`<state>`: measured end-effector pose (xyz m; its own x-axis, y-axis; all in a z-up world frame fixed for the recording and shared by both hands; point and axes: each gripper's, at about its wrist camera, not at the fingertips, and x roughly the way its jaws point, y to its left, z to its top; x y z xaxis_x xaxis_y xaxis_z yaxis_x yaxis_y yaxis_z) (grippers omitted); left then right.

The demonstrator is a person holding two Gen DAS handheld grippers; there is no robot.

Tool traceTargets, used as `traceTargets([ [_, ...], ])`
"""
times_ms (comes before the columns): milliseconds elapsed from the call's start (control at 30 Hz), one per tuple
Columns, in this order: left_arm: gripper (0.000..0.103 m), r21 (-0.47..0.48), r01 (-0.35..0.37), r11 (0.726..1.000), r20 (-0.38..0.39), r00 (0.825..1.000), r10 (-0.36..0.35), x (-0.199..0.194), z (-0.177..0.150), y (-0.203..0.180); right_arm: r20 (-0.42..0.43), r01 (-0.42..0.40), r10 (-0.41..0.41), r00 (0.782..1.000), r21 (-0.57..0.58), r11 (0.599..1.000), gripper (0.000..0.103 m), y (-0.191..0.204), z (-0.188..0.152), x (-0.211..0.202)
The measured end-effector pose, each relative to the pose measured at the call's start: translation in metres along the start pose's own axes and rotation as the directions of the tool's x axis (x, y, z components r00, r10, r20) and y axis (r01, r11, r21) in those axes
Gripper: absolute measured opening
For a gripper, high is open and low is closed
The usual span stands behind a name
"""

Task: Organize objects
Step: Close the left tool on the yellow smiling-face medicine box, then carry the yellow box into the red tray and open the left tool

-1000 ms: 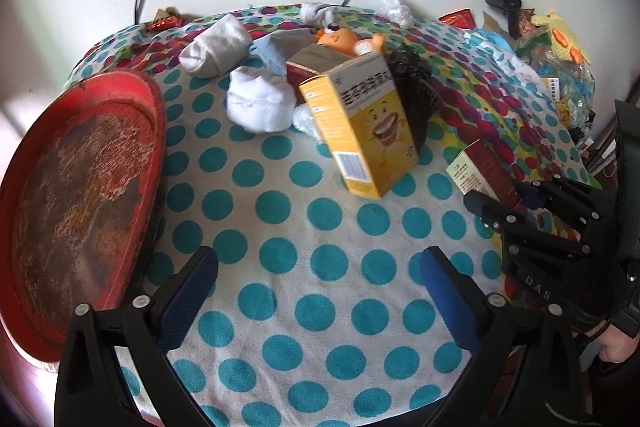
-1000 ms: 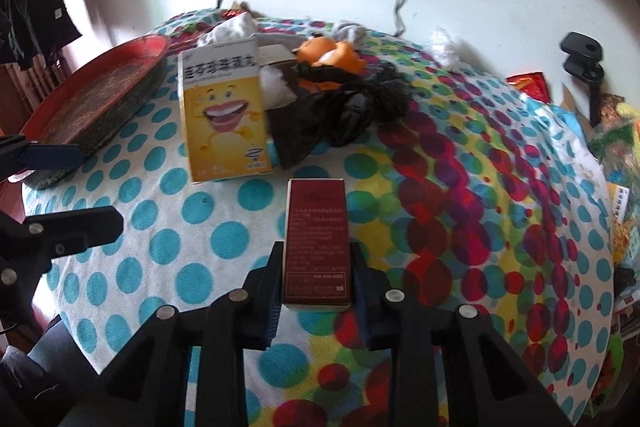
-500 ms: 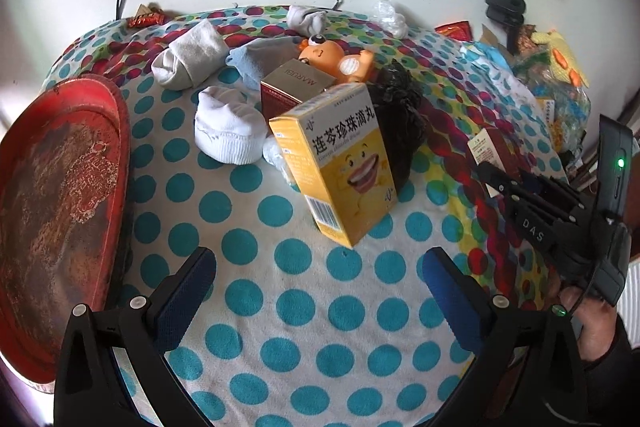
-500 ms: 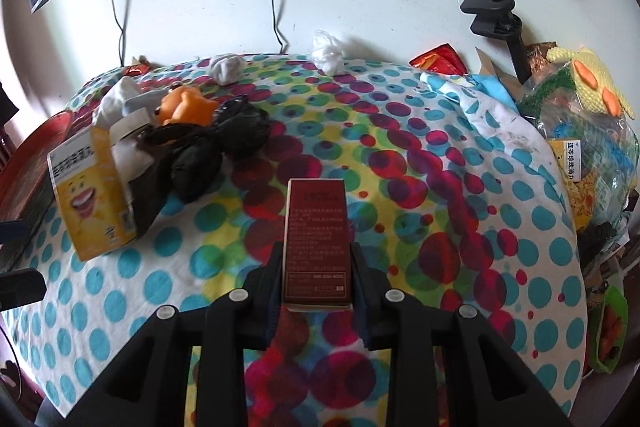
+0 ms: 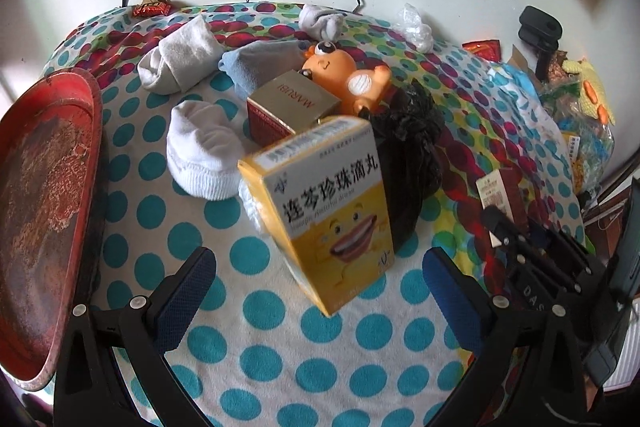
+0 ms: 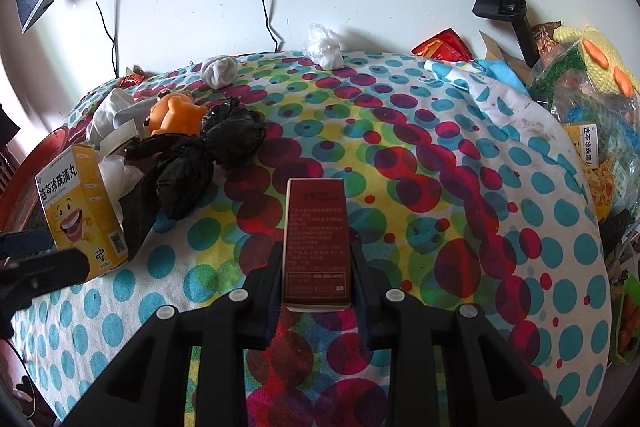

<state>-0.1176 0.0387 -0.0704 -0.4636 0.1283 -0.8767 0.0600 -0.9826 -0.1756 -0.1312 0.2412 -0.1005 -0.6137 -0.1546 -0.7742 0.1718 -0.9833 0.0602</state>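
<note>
Right gripper (image 6: pixel 316 269) clamps a dark red box (image 6: pixel 315 243); left gripper (image 5: pixel 318 291) hangs with jaws wide apart, holding nothing.

Nearest the left gripper, a yellow box (image 5: pixel 324 203) stands tilted on the polka-dot cloth (image 5: pixel 224 339), between and just beyond its blue pads (image 5: pixel 188 295) without touching them. A worn red tray (image 5: pixel 48 195) lies at the left edge. Behind the yellow box sit a rolled white sock (image 5: pixel 202 155), a gold-topped box (image 5: pixel 292 103), a black plastic bag (image 5: pixel 408 155), then an orange toy (image 5: pixel 344 75) and grey socks (image 5: pixel 180 55) near the wall.
</note>
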Motion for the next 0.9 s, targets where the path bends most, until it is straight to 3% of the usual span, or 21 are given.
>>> traceTargets([
  [167, 0.103, -0.022, -0.045, 0.999, 0.021, 0.999, 0.045, 0.007, 0.012, 0.001, 0.0, 0.006, -0.006, 1.0, -0.009, 1.0, 0.031, 0.002, 0.001, 0.0],
  [333, 0.101, -0.06, -0.044, 0.997, 0.018, 0.999, 0.045, 0.011, 0.015, 0.008, 0.001, 0.0, 0.0, 1.0, -0.005, 1.0, 0.031, 0.001, 0.001, -0.001],
  [400, 0.095, -0.059, -0.053, 0.997, 0.024, 0.998, 0.054, 0.011, 0.014, 0.009, 0.0, 0.009, -0.009, 1.0, -0.013, 1.0, 0.031, 0.002, 0.001, -0.001],
  [567, 0.061, -0.052, -0.02, 0.998, 0.004, 1.0, 0.02, 0.013, 0.012, 0.009, -0.002, 0.016, -0.016, 1.0, -0.02, 1.0, 0.032, 0.004, 0.0, -0.001],
  [900, 0.058, 0.054, -0.033, 0.998, 0.058, 0.998, 0.03, -0.009, 0.0, 0.01, -0.001, 0.006, -0.006, 1.0, -0.012, 1.0, 0.032, 0.003, 0.0, -0.002],
])
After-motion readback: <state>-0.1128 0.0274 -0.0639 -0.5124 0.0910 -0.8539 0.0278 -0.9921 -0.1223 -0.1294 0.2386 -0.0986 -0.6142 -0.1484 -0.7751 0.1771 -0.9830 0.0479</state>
